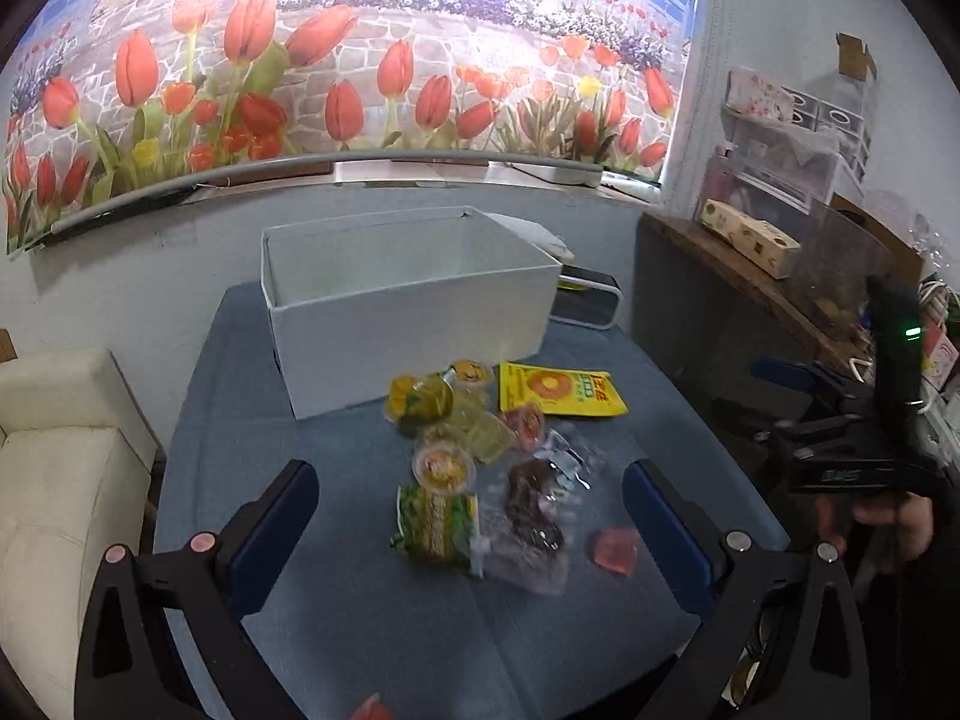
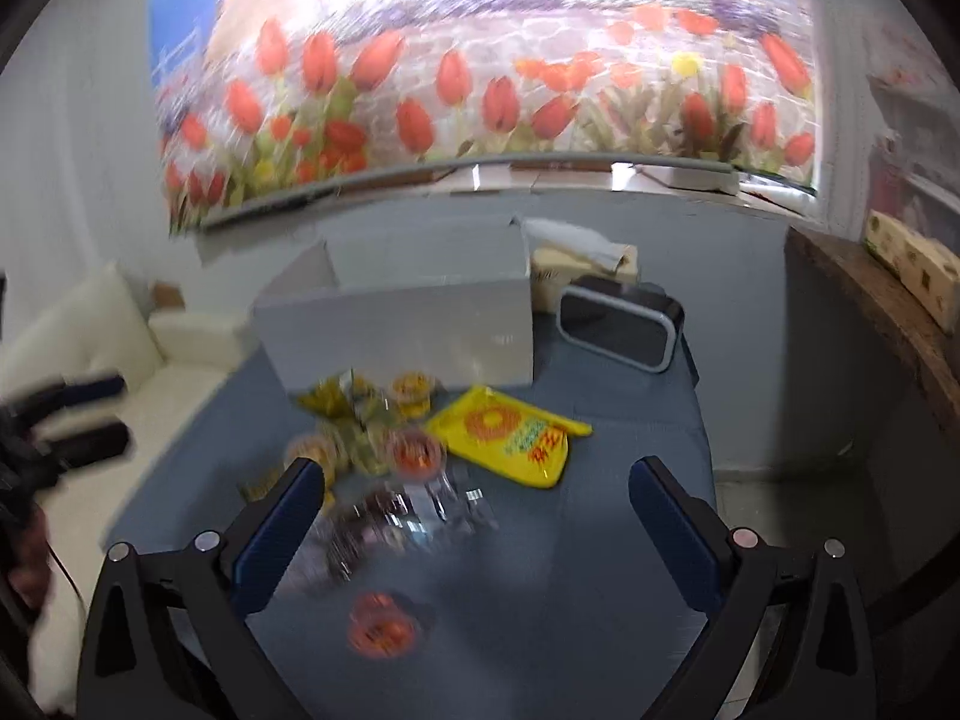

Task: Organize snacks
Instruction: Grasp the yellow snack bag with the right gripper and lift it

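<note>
A pile of snacks lies on the blue table (image 1: 252,420) in front of an open white box (image 1: 408,294). It holds a yellow packet (image 1: 558,390), a green packet (image 1: 438,522), a clear bag of dark pieces (image 1: 531,510), several jelly cups (image 1: 444,462) and a red cup (image 1: 615,549). My left gripper (image 1: 471,516) hovers open over the pile, holding nothing. In the blurred right wrist view, my right gripper (image 2: 474,516) is open above the clear bag (image 2: 384,528), with an orange jelly cup (image 2: 381,630) near it and the yellow packet (image 2: 510,438) beyond.
A black speaker (image 2: 618,330) and a tissue box (image 2: 576,270) stand right of the white box (image 2: 408,330). A white sofa (image 1: 54,480) is at the left. A wooden shelf (image 1: 738,276) with clutter runs along the right. A hand holds the other gripper (image 1: 858,420).
</note>
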Demonstrator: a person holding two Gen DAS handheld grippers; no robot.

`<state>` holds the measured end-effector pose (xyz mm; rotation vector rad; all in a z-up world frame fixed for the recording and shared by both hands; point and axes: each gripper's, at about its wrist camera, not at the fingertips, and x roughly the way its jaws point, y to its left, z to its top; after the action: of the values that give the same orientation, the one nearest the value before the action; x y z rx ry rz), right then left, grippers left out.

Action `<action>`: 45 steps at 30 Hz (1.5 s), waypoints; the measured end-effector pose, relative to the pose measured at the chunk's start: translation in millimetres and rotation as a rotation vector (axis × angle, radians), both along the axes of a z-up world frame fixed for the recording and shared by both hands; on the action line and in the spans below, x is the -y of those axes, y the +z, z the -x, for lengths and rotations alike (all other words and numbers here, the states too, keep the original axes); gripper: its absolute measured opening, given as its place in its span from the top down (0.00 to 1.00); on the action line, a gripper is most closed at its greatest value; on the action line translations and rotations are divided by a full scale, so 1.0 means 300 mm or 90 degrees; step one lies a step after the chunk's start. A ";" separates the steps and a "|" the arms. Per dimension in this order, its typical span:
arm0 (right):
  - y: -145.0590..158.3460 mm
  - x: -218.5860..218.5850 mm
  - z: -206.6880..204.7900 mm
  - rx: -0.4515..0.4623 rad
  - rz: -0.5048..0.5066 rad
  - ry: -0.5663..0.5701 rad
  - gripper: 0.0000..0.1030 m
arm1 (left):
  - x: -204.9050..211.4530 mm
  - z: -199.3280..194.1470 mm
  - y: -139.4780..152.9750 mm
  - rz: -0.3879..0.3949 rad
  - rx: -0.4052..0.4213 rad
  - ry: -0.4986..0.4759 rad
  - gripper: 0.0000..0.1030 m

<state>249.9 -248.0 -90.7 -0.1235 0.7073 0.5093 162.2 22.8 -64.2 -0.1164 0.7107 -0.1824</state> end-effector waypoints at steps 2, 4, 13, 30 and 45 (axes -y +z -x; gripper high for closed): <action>-0.030 -0.018 -0.030 0.001 0.034 0.041 0.00 | 0.007 0.019 0.000 -0.004 0.003 -0.002 0.00; -0.065 -0.049 -0.096 -0.006 0.075 0.093 0.00 | 0.023 0.036 -0.003 -0.016 0.000 -0.007 0.00; -0.236 -0.137 -0.475 -0.120 0.181 0.222 0.00 | 0.040 0.065 -0.029 -0.030 -0.009 -0.039 0.00; -0.420 -0.249 -0.625 -0.221 0.273 0.385 0.00 | 0.020 0.008 -0.097 -0.022 -0.040 -0.050 0.00; -0.391 -0.249 -0.562 -0.195 0.267 0.385 0.38 | 0.055 -0.007 -0.128 -0.031 -0.061 -0.053 0.00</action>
<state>418.5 -173.2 -208.0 -0.6768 1.0775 0.9645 164.3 6.4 -102.7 -0.0489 0.8154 -0.2399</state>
